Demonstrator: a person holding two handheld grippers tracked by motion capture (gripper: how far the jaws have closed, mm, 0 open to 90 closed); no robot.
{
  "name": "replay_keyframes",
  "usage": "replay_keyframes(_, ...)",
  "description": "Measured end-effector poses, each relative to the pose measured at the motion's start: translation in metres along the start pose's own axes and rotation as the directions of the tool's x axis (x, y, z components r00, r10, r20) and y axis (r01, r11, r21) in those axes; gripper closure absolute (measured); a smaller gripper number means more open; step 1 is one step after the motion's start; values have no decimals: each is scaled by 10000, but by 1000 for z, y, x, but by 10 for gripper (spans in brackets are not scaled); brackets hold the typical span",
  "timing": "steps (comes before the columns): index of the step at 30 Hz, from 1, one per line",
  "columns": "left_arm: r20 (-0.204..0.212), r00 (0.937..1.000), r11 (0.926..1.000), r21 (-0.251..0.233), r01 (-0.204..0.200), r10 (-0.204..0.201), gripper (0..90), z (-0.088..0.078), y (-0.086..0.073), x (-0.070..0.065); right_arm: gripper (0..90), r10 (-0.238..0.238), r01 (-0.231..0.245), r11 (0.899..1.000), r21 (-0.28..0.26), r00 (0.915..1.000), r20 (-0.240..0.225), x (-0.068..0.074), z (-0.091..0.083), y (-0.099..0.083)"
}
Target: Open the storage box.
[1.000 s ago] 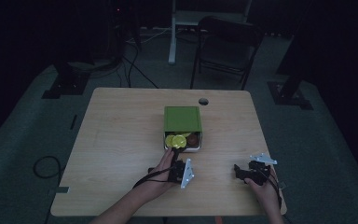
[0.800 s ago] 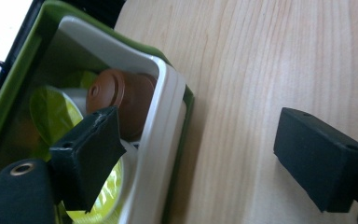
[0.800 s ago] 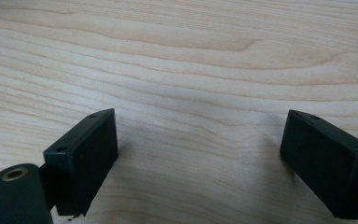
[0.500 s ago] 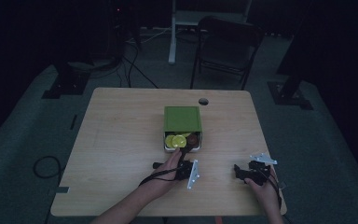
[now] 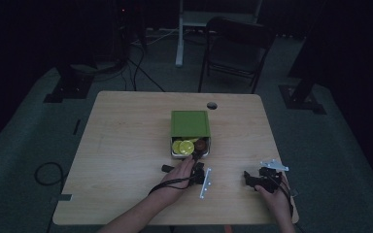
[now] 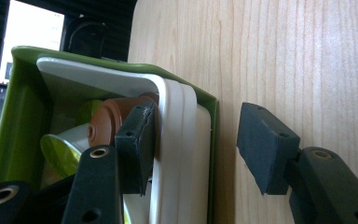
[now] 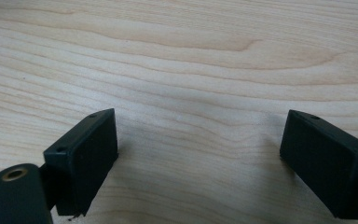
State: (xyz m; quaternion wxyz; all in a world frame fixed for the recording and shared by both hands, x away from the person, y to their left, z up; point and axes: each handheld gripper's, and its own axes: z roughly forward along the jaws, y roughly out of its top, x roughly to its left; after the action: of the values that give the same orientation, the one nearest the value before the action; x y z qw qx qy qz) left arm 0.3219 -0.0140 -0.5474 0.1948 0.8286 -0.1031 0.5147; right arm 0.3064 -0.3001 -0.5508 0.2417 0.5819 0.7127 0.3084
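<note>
From where I stand, the left gripper (image 5: 194, 158) has reached the near corner of the green box (image 5: 190, 124) in the middle of the table (image 5: 126, 145), and its jaws have just been closing; one pad (image 6: 137, 140) sits inside the white inner tray (image 6: 177, 140), against its wall, while the other pad (image 6: 265, 144) hangs outside, clear of the green wall with bare wood between; so the jaws straddle the tray's edge without pinching it yet. Just behind the inner pad lies a brown capsule (image 6: 109, 122), and beside it a yellow-green capsule (image 6: 58, 149); from the high view the tray looks slid part way out toward the person, though the dim light makes that hard to swear to.

To do this well, I would finish the squeeze squarely on the two walls together, keeping the inner pad flat on the plastic and off the brown capsule; then draw straight along the table, low and level, so nothing tips out.

The right gripper (image 7: 200, 168) rests well apart near the table's front edge, jaws wide and empty; it could steady the green box if the tray drags it.
</note>
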Motion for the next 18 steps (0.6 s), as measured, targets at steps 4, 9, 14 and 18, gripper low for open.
replay_keyframes(4, -259, 9990, 9992, 159, -373, 377, 533, 3, 0, -2, 108, 1, -1, 10000, -2, 10000, 0, 0, 0, 0)
replay_keyframes(9, -614, 9959, 9961, 622, -619, 657, 617, 4, 5, -2, 108, -1, 1, 10000, -3, 10000, -1, 0, 0, 0)
replay_keyframes(14, -882, 9911, 9912, 966, -909, 995, 715, 5, 9, -2, 108, -1, 1, 10000, -2, 10000, 1, 0, 0, 0)
replay_keyframes(18, -884, 9921, 9911, 1064, -796, 892, 720, 6, 11, -2, 108, 2, -2, 10000, 0, 10000, -1, 0, 0, 0)
